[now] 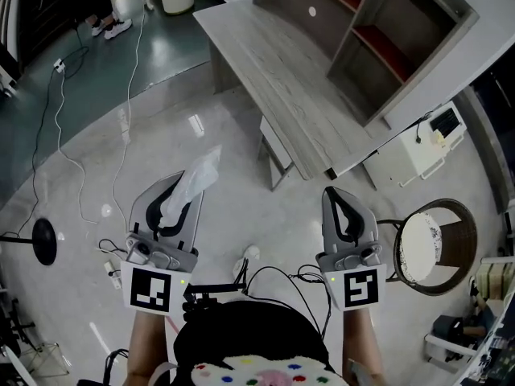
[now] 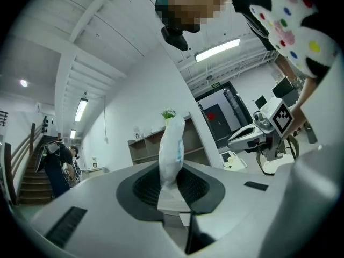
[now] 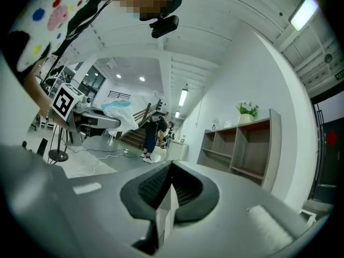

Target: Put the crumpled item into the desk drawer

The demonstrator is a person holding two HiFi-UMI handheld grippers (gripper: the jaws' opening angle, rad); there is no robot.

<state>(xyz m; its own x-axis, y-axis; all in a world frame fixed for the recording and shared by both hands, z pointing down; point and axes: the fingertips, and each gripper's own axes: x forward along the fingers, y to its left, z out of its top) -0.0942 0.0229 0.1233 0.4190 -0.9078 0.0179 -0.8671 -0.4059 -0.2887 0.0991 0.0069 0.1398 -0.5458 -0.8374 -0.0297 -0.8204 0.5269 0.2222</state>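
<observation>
My left gripper [image 1: 179, 193] is shut on the crumpled item [image 1: 197, 177], a pale, wrinkled plastic bag that sticks out past the fingertips. In the left gripper view the crumpled item [image 2: 172, 147] stands up between the closed jaws. My right gripper [image 1: 335, 197] is shut with nothing in it, and the right gripper view shows its fingertips [image 3: 171, 168] pressed together. Both grippers hang over the floor, short of the grey wooden desk [image 1: 273, 71]. A drawer front [image 1: 275, 143] shows under the desk's near edge and looks closed.
A shelf unit [image 1: 386, 39] stands on the desk's far side. A round stool [image 1: 426, 244] is at the right, next to a white cabinet [image 1: 418, 155]. Cables [image 1: 80, 175] and a black stand base [image 1: 42, 240] lie on the floor at the left. A person [image 3: 152, 133] stands far off.
</observation>
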